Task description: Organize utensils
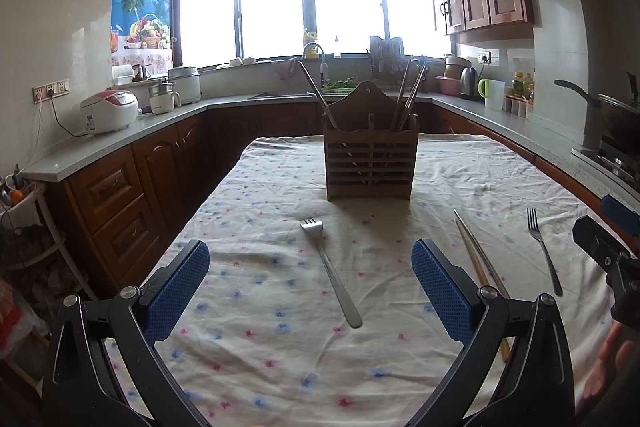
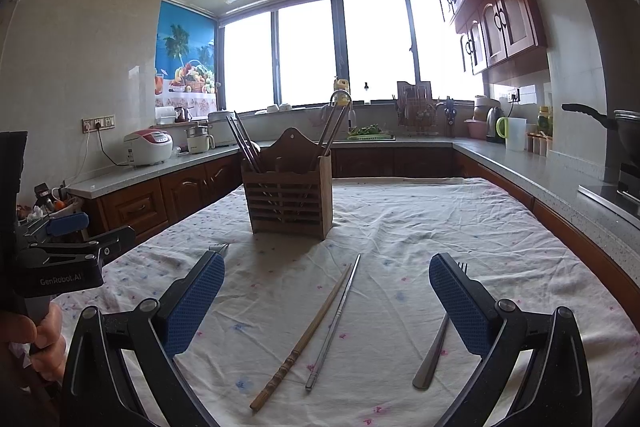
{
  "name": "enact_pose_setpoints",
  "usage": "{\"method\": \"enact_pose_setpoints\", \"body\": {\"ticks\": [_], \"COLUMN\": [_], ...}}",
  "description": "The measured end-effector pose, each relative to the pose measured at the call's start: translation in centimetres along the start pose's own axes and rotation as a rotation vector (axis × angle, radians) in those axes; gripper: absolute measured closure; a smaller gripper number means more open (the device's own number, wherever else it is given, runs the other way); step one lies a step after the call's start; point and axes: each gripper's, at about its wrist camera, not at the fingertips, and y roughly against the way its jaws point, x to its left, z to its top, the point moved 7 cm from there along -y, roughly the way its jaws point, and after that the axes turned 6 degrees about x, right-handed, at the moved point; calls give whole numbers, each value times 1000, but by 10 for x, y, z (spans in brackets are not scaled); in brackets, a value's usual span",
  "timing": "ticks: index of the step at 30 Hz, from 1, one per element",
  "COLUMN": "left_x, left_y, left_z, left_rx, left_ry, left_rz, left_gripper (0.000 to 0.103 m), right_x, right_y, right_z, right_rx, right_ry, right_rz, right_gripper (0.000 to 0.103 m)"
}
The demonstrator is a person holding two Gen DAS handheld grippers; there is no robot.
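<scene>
Left wrist view: the left claw [image 1: 310,291] is hovering low over the desk [image 1: 256,355] with its blue pads [image 1: 176,291] spread wide, released and gripping nothing. A fork [image 1: 330,269] is lying in the gap between the pads at frame centre, tines pointing toward the holder [image 1: 370,163], which is standing upright further up the frame at centre. Several long utensils are sticking out of the holder's left and right compartments. Right of the right pad, a wooden chopstick [image 1: 472,259] and a metal chopstick [image 1: 478,251] are lying just beside each other; whether they are touching cannot be told. Further right, a second fork [image 1: 543,249] is resting on the cloth. At the right edge the right claw [image 1: 600,239] is showing only in part.

Right wrist view: at the left edge a hand [image 2: 36,343] is gripping the left claw's handle. The right claw [image 2: 326,297] is likewise released, pads [image 2: 460,303] wide apart and nothing between them being held. The first fork's tines [image 2: 220,248] are peeking out above the left pad. The wooden chopstick [image 2: 304,339] and metal chopstick [image 2: 334,321] are lying at frame centre between the pads, converging toward the holder [image 2: 288,199] standing in the upper centre. The second fork [image 2: 434,351] is lying partly hidden behind the right pad.
</scene>
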Motion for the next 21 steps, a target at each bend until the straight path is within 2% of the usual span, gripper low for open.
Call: {"method": "enact_pose_setpoints", "body": {"ticks": [21], "left_x": [-2], "left_y": [-5], "left_z": [2], "left_rx": [18], "left_ry": [1], "left_rz": [-21], "left_gripper": [0], "right_x": [-2], "right_y": [-2], "right_z": [-1], "right_rx": [7], "right_ry": [-7], "right_rz": [-1], "right_gripper": [0]}}
